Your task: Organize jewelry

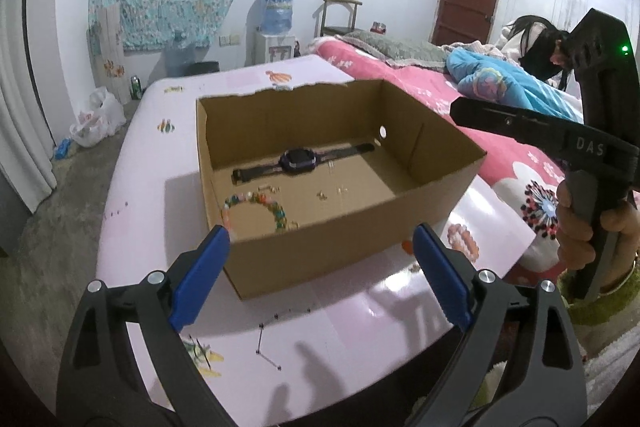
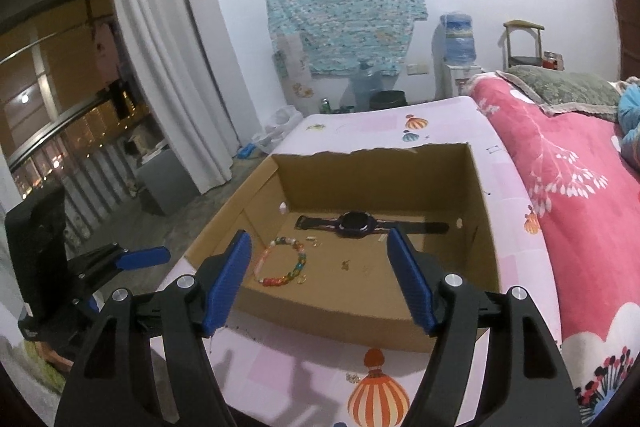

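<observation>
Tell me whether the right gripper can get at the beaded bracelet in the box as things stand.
Probably yes. The right gripper is open and empty, the cardboard box has no lid, and the beaded bracelet lies alone near the front wall. That wall means coming in from above.

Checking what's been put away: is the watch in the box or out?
In. The watch lies flat on the floor of the open cardboard box, straps spread, near the far wall.

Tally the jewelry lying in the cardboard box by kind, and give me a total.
Inside the cardboard box:
Watch: 1
Beaded bracelet: 1
Small gold pieces, too tiny to identify: at least 3 spots
Total: 2 clear items, plus the small pieces.
</observation>
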A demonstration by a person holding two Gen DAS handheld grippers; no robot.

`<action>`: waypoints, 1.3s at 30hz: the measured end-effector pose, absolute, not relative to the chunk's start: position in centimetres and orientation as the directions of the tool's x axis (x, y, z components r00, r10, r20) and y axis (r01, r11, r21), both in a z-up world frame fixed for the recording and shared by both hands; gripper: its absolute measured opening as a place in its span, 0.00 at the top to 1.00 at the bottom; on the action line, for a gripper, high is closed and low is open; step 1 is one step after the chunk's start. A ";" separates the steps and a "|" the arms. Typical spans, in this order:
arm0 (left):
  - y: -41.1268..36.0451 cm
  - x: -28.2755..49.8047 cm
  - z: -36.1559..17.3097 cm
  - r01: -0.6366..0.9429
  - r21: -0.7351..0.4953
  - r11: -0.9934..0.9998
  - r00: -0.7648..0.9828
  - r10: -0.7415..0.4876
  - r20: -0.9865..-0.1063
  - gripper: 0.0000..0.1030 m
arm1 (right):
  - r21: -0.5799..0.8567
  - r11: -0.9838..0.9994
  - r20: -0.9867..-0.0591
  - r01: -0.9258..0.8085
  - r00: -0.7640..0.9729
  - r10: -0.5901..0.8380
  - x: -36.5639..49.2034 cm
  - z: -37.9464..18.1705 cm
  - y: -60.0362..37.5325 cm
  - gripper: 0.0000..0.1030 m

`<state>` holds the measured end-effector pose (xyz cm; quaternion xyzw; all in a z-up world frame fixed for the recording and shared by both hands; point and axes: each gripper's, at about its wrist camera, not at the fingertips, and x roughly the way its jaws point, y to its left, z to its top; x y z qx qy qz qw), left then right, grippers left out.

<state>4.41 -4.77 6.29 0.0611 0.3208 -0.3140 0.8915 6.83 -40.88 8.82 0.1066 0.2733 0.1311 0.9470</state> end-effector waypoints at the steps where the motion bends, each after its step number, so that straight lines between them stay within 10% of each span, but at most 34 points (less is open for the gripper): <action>1: -4.6 4.2 6.0 0.600 -0.095 0.795 0.590 -0.520 -0.618 0.13 | 0.270 0.943 -0.492 -0.196 0.814 0.310 6.6 8.7 -40.7 0.33; 39: -9.0 3.0 -2.6 0.598 0.020 0.801 0.507 -0.358 -0.784 0.13 | 0.272 0.962 -0.742 0.013 0.639 0.202 2.6 -1.3 -43.6 0.33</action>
